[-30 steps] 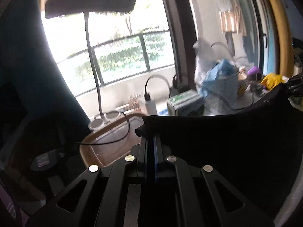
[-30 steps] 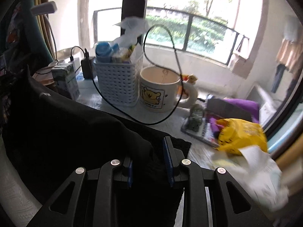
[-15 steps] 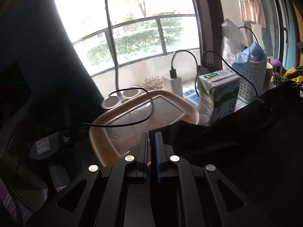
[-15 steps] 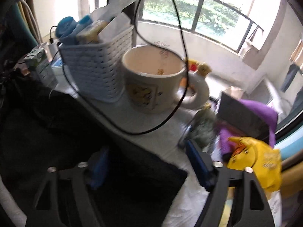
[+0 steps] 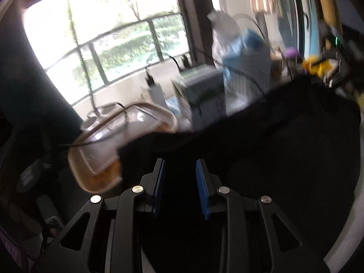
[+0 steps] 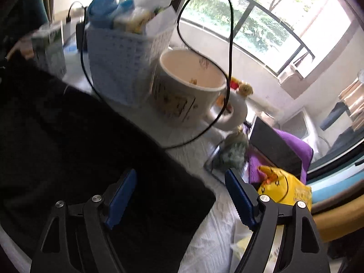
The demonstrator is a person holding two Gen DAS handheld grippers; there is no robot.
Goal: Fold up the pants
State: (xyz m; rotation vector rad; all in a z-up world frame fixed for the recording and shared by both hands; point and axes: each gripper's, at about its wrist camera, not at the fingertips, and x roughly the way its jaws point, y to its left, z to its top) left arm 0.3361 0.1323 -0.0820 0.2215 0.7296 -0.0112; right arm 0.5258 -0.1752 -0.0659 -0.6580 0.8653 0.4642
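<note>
Both grippers, left gripper (image 5: 179, 175) just opening and right gripper (image 6: 180, 188) wide, let go of black pants (image 6: 79, 136) on the white-clothed table (image 6: 209, 245) beside the big mug (image 6: 188, 91), near the window (image 6: 261, 22).

Bright railed window (image 5: 118, 52), cluttered white tabletop (image 6: 204, 245), daylight

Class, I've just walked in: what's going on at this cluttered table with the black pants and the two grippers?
A person is folding black pants on the white-covered table beside a big mug and a basket. The right gripper stands wide open over a corner of the pants, its pads off the cloth. The left gripper has just been opening above the cloth too. Both seem to have let go.
</note>
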